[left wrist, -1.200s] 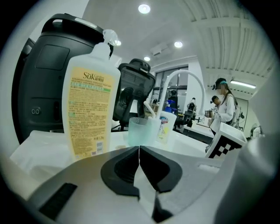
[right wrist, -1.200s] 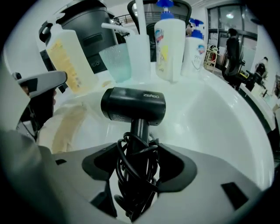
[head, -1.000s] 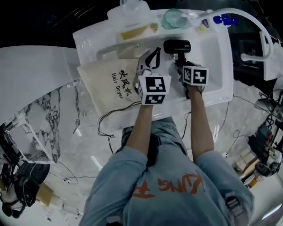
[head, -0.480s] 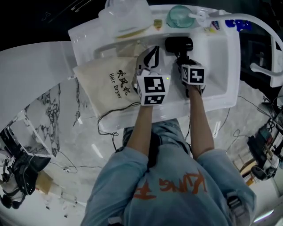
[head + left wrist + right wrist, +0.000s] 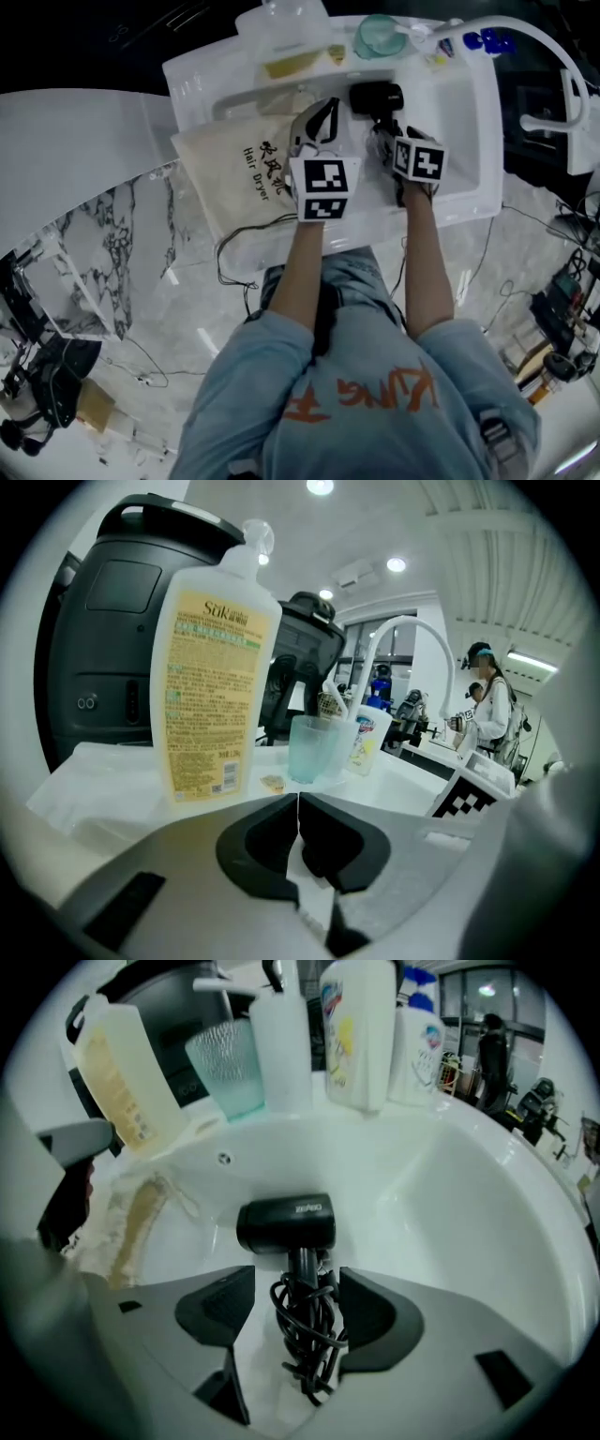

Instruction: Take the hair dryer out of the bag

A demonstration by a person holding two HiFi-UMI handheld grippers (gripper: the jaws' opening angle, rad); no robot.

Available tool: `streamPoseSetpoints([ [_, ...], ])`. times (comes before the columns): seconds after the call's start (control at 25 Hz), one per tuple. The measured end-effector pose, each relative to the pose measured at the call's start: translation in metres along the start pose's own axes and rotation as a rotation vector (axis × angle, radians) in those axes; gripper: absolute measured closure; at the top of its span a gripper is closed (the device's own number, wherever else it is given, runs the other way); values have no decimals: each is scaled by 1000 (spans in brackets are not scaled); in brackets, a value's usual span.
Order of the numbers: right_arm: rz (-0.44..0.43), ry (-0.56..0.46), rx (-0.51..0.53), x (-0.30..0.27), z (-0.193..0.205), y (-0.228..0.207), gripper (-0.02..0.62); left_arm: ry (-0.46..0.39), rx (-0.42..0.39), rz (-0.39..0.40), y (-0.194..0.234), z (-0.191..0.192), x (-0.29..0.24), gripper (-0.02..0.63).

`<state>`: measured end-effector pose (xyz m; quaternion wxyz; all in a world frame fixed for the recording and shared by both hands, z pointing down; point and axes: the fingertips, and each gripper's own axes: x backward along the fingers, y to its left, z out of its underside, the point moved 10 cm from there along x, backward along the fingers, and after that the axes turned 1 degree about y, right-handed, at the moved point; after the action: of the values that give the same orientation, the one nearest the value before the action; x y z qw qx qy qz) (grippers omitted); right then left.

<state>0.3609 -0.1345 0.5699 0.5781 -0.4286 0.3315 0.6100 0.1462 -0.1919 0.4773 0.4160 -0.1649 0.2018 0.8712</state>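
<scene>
Shirt: light blue-grey T-shirt (image 5: 375, 375) with short sleeves and orange lettering, filling the lower centre of the frame.
Legs: faded blue jeans (image 5: 361, 270), seen just above the shirt.
Strap: a dark strap (image 5: 324, 323) down the middle of the shirt.
Left hand-held gripper (image 5: 324, 112): pale grey shell, black jaw pads, and a white cube with black square markers.
Right hand-held gripper (image 5: 382, 129): same grey shell, black pads and marker cube.

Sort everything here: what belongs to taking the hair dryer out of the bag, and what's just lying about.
Job in hand:
- hair dryer, lying in the sink, cord between the jaws of the open right gripper
- beige bag
- shut left gripper

Lying about:
- yellow-labelled bottle
- tumbler
- white bottle
- faucet
</scene>
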Motion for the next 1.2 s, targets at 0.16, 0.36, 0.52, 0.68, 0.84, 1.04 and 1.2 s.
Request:
streamPoseSetpoints([
  [0.16, -7, -184, -76, 58, -14, 10, 331, -65, -35, 18, 2, -20, 26, 598],
  [0.36, -22, -549, -76, 126, -49, 31, 422, -207, -109, 28, 10, -63, 51, 598],
  [0.52, 0, -689, -22, 171, -48, 59, 557, -292, -139, 34, 14, -93, 90, 598],
  [0.68, -45, -887, 68, 222, -57, 90, 597, -366, -203, -1, 21, -115, 126, 600],
  [0.84, -4, -965, 164, 249, -68, 116, 597, -436, -243, -57, 33, -130, 151, 603],
  [1.04, 78, -986, 237, 262, -76, 127, 597, -472, -202, -107, 48, -135, 165, 603],
  [1.2, 90, -1001, 262, 266, -77, 131, 595, -500, -183, -115, 55, -139, 170, 603],
])
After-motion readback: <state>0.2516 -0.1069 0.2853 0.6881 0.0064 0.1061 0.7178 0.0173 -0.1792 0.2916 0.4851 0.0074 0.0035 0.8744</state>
